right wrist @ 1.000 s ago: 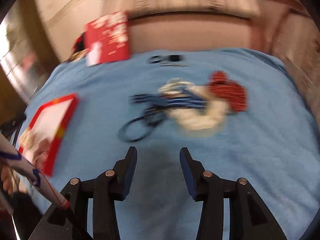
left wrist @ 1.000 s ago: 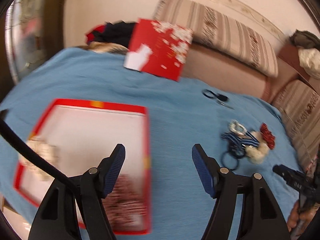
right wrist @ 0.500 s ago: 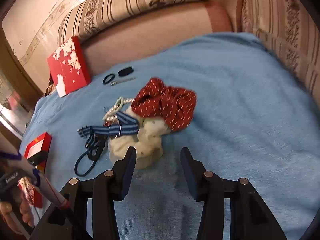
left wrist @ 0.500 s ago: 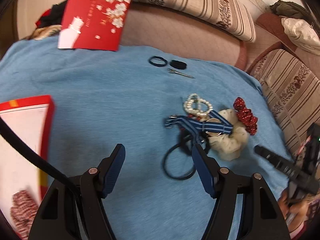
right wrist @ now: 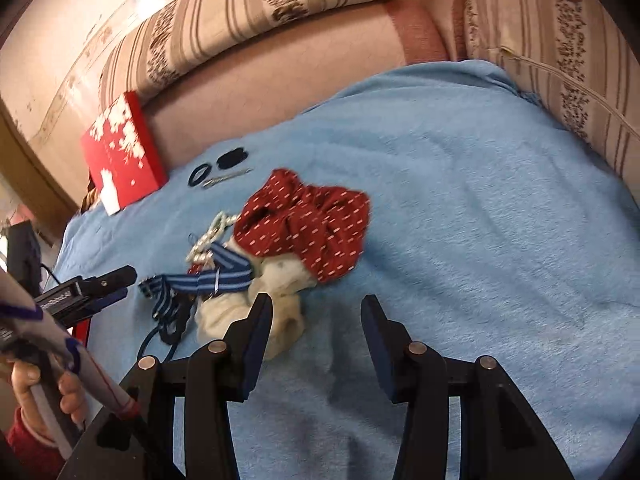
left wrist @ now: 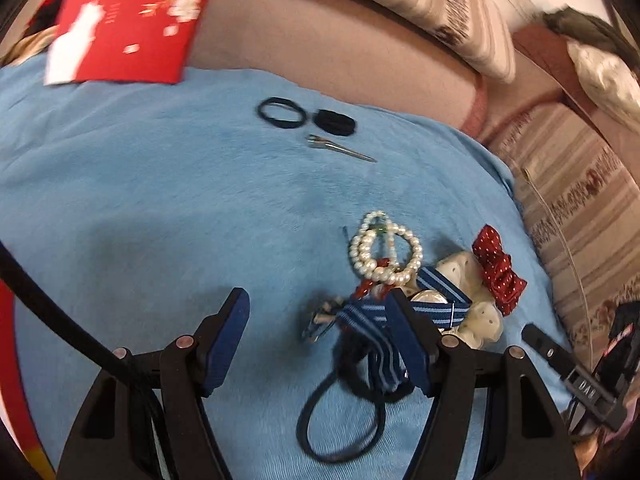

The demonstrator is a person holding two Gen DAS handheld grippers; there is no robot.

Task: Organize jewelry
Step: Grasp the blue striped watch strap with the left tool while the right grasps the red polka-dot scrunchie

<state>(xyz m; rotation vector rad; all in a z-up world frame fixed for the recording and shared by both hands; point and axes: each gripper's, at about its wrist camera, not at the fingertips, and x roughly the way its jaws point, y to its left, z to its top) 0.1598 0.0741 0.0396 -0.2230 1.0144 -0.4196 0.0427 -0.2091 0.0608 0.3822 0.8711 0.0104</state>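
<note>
A pile of accessories lies on the blue blanket (left wrist: 160, 200): a pearl bracelet (left wrist: 386, 254), a blue striped ribbon (left wrist: 436, 300), a cream scrunchie (right wrist: 276, 300), a red dotted scrunchie (right wrist: 308, 224) and black hair ties (left wrist: 340, 412). My left gripper (left wrist: 316, 332) is open just above the pile's left side, its right finger over the ribbon. My right gripper (right wrist: 316, 336) is open and empty, its left finger at the cream scrunchie's edge. The left gripper also shows in the right wrist view (right wrist: 100, 284).
A black hair tie (left wrist: 280, 114), a black pad (left wrist: 334, 122) and a metal hair clip (left wrist: 340, 148) lie farther back. A red box lid (left wrist: 132, 20) leans on the striped sofa (right wrist: 260, 20). The red tray's edge (left wrist: 16, 400) sits at far left.
Both grippers have moved in closer to the pile. The left one swung right, away from the red tray, and now reaches the ribbon. Both stay open.
</note>
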